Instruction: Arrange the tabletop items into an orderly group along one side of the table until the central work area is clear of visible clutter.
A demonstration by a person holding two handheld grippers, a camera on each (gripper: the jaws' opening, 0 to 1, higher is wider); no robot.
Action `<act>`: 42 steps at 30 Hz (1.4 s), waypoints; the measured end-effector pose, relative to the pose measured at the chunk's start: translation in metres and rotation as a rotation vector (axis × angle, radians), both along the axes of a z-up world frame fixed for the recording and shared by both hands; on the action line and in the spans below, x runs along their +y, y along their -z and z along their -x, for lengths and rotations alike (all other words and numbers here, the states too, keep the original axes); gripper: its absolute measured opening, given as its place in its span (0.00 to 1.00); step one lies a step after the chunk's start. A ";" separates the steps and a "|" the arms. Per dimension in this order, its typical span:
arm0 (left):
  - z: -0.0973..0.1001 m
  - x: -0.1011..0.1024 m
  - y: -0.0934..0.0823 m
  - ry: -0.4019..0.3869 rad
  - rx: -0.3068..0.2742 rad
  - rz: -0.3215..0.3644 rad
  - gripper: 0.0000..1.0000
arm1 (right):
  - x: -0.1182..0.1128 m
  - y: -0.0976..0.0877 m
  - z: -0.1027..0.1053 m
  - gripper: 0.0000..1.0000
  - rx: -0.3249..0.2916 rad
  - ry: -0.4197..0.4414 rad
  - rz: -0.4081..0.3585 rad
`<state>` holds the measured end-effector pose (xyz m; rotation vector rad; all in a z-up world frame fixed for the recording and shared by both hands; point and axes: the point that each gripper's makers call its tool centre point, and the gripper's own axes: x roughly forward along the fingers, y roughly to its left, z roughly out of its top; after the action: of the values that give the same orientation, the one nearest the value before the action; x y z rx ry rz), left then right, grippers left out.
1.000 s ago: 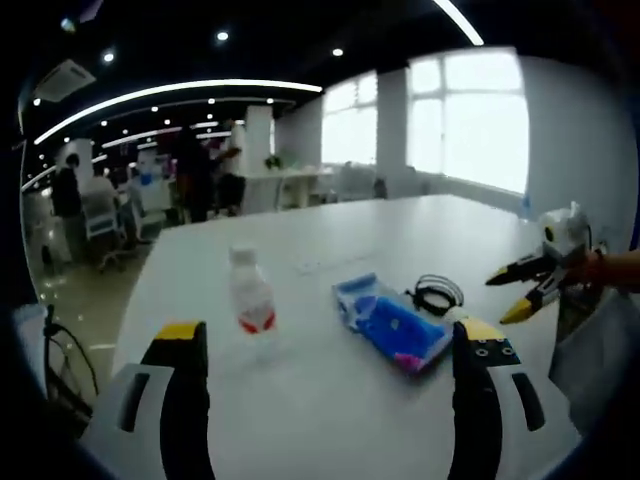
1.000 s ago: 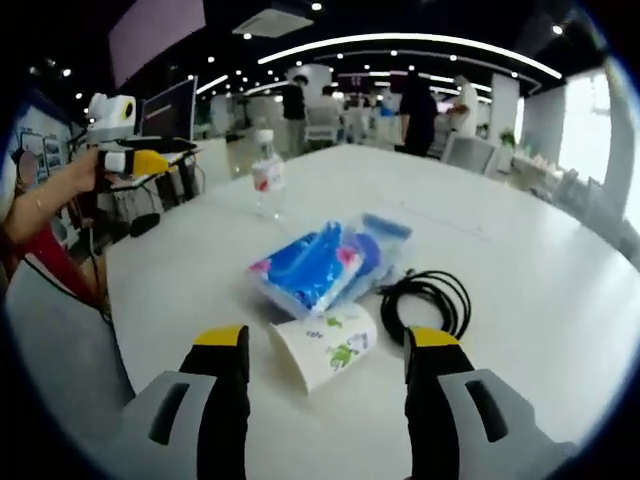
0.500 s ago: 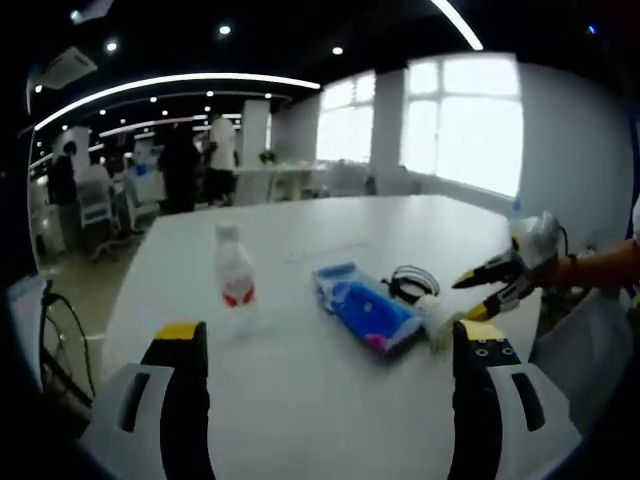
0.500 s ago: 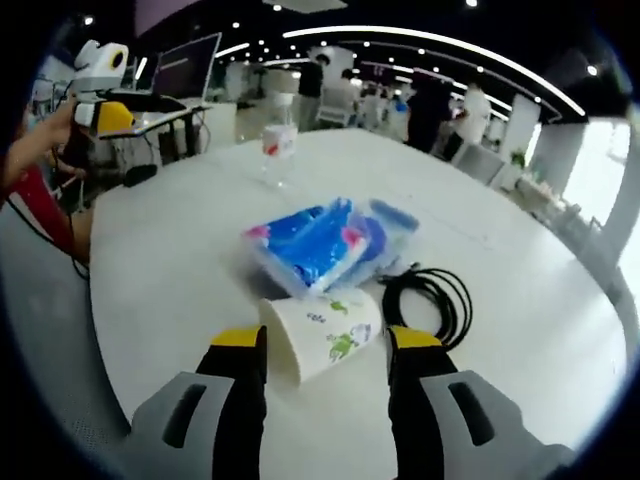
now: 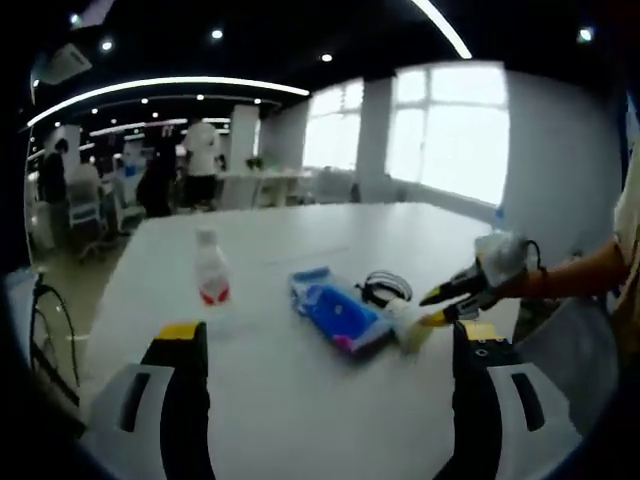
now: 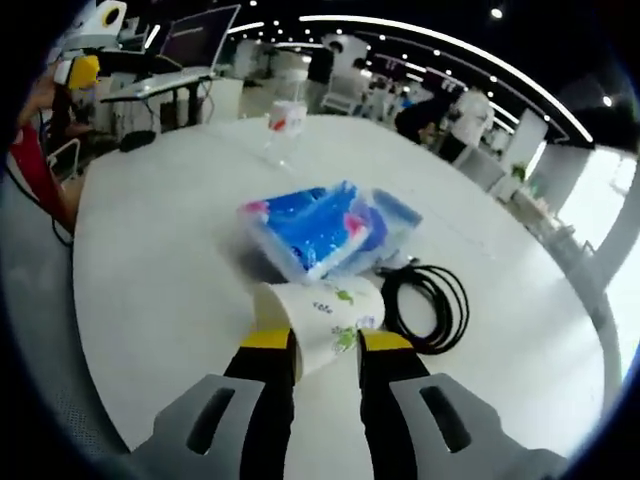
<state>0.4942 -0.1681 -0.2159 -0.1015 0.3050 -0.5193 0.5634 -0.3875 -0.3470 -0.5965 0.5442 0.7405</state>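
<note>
A white paper cup [image 6: 318, 312] with green print lies on its side on the white table [image 6: 160, 280], and my right gripper [image 6: 326, 342] is shut on it. From the left gripper view the right gripper [image 5: 432, 308] pinches that cup [image 5: 406, 324] at the table's right side. Just beyond the cup lie a blue packet [image 6: 318, 228] and a coiled black cable [image 6: 432, 300]. A clear water bottle [image 5: 210, 280] with a red label stands upright to the left of the packet [image 5: 335, 310]. My left gripper [image 5: 330, 335] hangs open above the near table edge, nothing between its jaws.
The left gripper [image 6: 85, 70] and a person's hand show at the far left beyond the table edge. A monitor [image 6: 195, 40], desks, chairs and standing people [image 5: 200, 165] fill the room behind. A sleeve [image 5: 585, 280] reaches in from the right.
My right gripper has moved forward onto the paper cup and its jaws have narrowed until they grip it. The left gripper stays open; its view has drifted slightly.
</note>
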 end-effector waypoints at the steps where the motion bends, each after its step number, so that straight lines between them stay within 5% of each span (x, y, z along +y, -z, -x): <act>1: 0.001 0.002 0.000 -0.006 -0.002 -0.008 0.99 | 0.000 0.000 0.000 0.21 -0.003 0.001 0.003; 23: 0.018 -0.007 0.010 0.015 0.022 -0.104 0.99 | -0.023 -0.018 -0.016 0.02 -0.035 0.156 -0.051; 36: 0.020 -0.029 0.005 0.069 -0.002 -0.077 0.99 | -0.044 -0.029 -0.004 0.02 0.079 0.299 -0.111; 39: 0.019 -0.032 0.004 0.077 -0.010 -0.081 0.98 | -0.037 -0.033 0.007 0.02 0.184 0.355 -0.236; 42: 0.020 -0.036 0.007 0.097 -0.010 -0.106 0.98 | -0.036 -0.041 0.012 0.02 0.195 0.349 -0.235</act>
<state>0.4744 -0.2041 -0.2228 0.0186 0.3283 -0.5982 0.5514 -0.4231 -0.3059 -0.2020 0.7089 0.5223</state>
